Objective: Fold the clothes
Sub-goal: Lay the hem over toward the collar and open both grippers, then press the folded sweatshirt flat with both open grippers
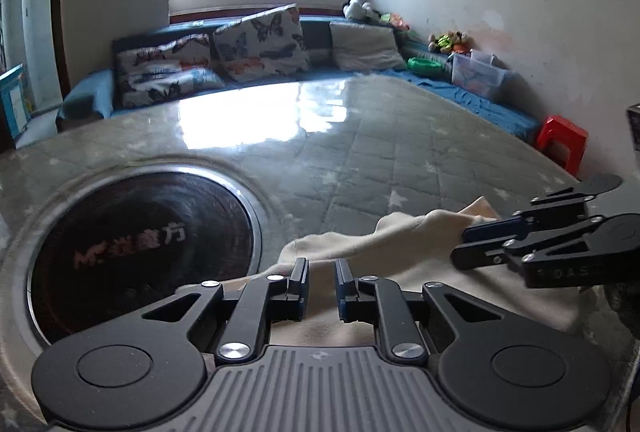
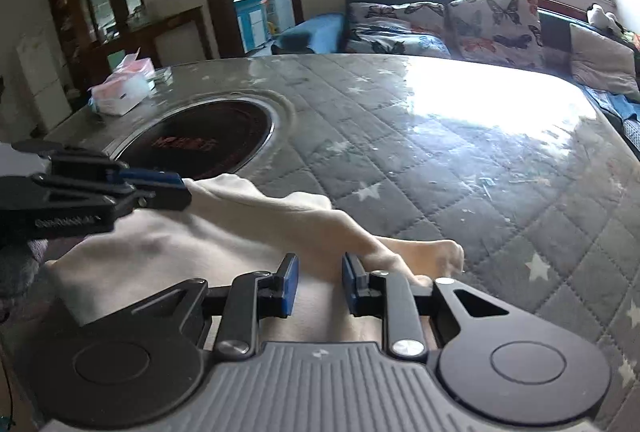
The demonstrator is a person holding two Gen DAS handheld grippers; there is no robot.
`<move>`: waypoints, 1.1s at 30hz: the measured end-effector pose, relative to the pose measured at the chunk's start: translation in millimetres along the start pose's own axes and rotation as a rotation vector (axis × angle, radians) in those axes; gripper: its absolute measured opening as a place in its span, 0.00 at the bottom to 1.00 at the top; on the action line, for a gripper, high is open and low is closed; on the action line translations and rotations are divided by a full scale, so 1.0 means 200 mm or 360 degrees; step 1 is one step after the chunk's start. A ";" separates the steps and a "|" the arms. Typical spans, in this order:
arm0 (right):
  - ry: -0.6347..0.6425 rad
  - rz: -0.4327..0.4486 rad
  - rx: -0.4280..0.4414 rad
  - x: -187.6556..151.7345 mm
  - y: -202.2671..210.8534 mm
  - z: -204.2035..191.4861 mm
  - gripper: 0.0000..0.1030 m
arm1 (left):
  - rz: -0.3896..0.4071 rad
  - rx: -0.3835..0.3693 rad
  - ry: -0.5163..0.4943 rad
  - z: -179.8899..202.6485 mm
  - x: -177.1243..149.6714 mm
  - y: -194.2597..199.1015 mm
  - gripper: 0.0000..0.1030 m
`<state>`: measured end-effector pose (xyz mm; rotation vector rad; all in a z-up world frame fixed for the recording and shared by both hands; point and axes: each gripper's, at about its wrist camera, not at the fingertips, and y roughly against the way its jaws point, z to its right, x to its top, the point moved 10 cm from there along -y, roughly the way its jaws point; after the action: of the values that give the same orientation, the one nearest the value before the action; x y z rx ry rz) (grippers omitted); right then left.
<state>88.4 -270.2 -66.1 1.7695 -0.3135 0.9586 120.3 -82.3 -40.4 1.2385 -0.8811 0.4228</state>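
A cream garment (image 1: pixel 400 244) lies rumpled near the front edge of the table (image 1: pixel 360 151), with a fold ridge running across it (image 2: pixel 248 211). My left gripper (image 1: pixel 321 284) hovers low over the garment's left part, open by a narrow gap; cloth shows below the gap, not pinched. From the right wrist view the left gripper (image 2: pixel 186 191) sits at the garment's far left edge. My right gripper (image 2: pixel 320 286) is open over the garment's right end, near a bunched sleeve-like tip (image 2: pixel 440 252). In the left wrist view the right gripper (image 1: pixel 464 244) rests against the cloth's right side.
A round black hotplate (image 1: pixel 140 252) is set into the quilted grey tabletop just left of the garment. A pink tissue pack (image 2: pixel 120 91) lies at the far left corner. A sofa with butterfly cushions (image 1: pixel 260 43) and a red stool (image 1: pixel 562 141) stand beyond the table.
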 end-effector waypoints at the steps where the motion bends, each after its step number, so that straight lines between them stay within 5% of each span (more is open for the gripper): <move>1: -0.0008 0.0004 -0.0001 0.01 0.01 0.00 0.16 | -0.0017 0.0012 0.0015 -0.02 0.00 -0.02 0.15; 14: -0.0011 -0.0010 -0.0025 0.09 -0.14 -0.01 0.16 | -0.0040 0.0025 0.0064 -0.06 0.00 -0.06 0.16; 22: 0.0136 0.0046 0.0023 0.09 0.04 -0.12 0.18 | 0.0062 -0.0076 -0.0034 0.09 -0.01 0.10 0.17; 33: 0.0254 0.0015 0.0096 -0.05 0.03 -0.31 0.31 | 0.0038 -0.0128 -0.0052 0.18 -0.18 0.14 0.17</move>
<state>49.8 -220.4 -62.0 1.7345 -0.1934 1.1192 65.4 -101.5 -48.1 1.1646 -0.9329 0.3837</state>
